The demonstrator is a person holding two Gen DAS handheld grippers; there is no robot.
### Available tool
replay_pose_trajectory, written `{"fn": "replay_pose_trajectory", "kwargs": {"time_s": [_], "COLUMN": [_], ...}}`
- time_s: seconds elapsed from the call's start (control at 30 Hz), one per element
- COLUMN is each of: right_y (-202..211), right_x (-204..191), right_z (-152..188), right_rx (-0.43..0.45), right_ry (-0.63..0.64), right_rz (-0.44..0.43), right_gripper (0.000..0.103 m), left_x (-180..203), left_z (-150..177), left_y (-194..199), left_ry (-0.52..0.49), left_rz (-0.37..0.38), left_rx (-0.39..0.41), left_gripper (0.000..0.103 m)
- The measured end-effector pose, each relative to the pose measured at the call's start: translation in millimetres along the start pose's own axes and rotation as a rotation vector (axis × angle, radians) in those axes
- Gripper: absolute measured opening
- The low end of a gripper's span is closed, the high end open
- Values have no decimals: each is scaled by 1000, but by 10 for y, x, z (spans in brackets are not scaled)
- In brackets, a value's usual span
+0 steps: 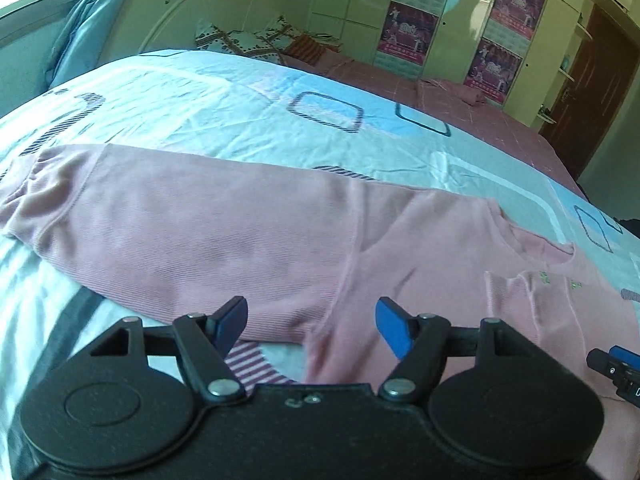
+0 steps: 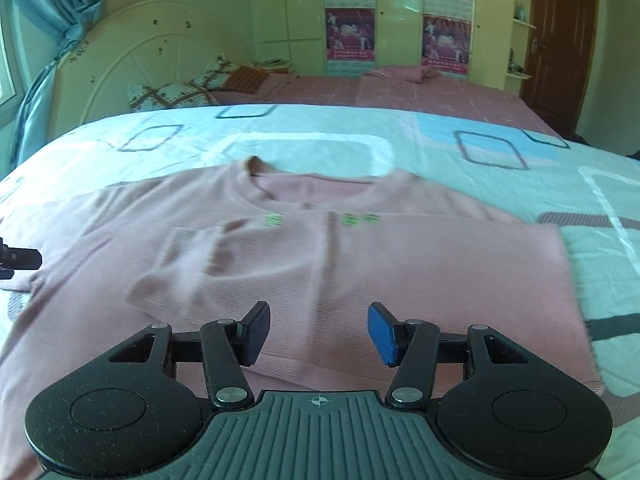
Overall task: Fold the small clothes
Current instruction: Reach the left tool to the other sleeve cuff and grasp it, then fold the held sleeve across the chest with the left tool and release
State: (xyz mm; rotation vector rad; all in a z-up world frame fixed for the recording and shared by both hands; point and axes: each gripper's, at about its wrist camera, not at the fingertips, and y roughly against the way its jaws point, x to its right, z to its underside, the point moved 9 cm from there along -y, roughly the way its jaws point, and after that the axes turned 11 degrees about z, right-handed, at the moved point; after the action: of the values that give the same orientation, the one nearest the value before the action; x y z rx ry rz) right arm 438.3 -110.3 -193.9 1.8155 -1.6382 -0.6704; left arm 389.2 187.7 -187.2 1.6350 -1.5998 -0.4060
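Note:
A pink ribbed long-sleeved shirt (image 1: 400, 264) lies flat, front up, on the bed sheet (image 1: 208, 108). In the left wrist view one long sleeve (image 1: 168, 220) stretches out to the left, ending in a gathered cuff (image 1: 24, 200). My left gripper (image 1: 311, 312) hovers open over the armpit seam with nothing between its fingers. In the right wrist view the other sleeve (image 2: 192, 268) lies folded across the chest below the collar (image 2: 312, 188). My right gripper (image 2: 318, 316) stands open above the shirt's lower body, holding nothing. Each gripper's tip shows at the edge of the other's view.
The sheet is pale blue and white with square patterns (image 2: 492, 148). Beyond it lie a pink checked blanket (image 2: 420, 92), patterned pillows (image 2: 176, 92) and a white headboard (image 2: 132, 60). Wardrobe doors with posters (image 2: 350, 32) and a brown door (image 2: 560, 40) stand behind.

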Motion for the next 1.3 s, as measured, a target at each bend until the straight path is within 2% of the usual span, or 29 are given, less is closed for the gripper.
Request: {"fn": "replay_pose_trajectory", "kwargs": {"time_s": [0.23,0.43,0.5,0.63,0.7,0.8,0.87,0.9,0.93,1.0,1.03,1.1,1.2,1.3], "right_y": [-108,-159,-184,-298,-350,-384,-402,-410,-419,-442,-474,-562,-597,-558], "right_x": [-621,-869,-930,-949,-928,-891,-866,-850,-836,-799,-781,-768,-755,-699], "right_z": [-121,-207,-225,-192,-173,-168,-172,-172,-175,-177,-161,-90,-72,-102], "right_rx": [-12,-6,-7,-25,-41,-42,-41,-41,-39,-37,-45,-80,-81,-76], "right_ry": [-29,-33,-27,-19,-33,-39,-43,-42,-38,-27,-21,-13,-7,-55], "right_rz": [-28,-25,-23,9,18,40,48,56,64,87,98,97,86,49], "right_gripper": [54,54,54,54,54,54,54,54,54,54,54,54,54,54], "left_x": [-899,-1750,-1994,-2270,-2371,-2540,-2642,-2677,-2720,-2702,-2666,-2506,-2116,-1521], "left_z": [-145,-158,-151,-234,-305,-401,-434,-440,-443,-459,-486,-577,-761,-926], "left_y": [275,494,500,432,367,266,213,189,170,171,188,230,335,416], "left_ry": [113,292,368,499,546,621,663,675,683,675,650,584,460,340], "left_rz": [-55,-111,-99,-4,33,68,74,68,61,50,43,54,101,201], "left_rx": [35,92,111,196,236,298,326,331,338,349,353,362,378,367], "left_gripper": [69,67,64,58,54,41,21,17,9,7,4,4,4,4]}}
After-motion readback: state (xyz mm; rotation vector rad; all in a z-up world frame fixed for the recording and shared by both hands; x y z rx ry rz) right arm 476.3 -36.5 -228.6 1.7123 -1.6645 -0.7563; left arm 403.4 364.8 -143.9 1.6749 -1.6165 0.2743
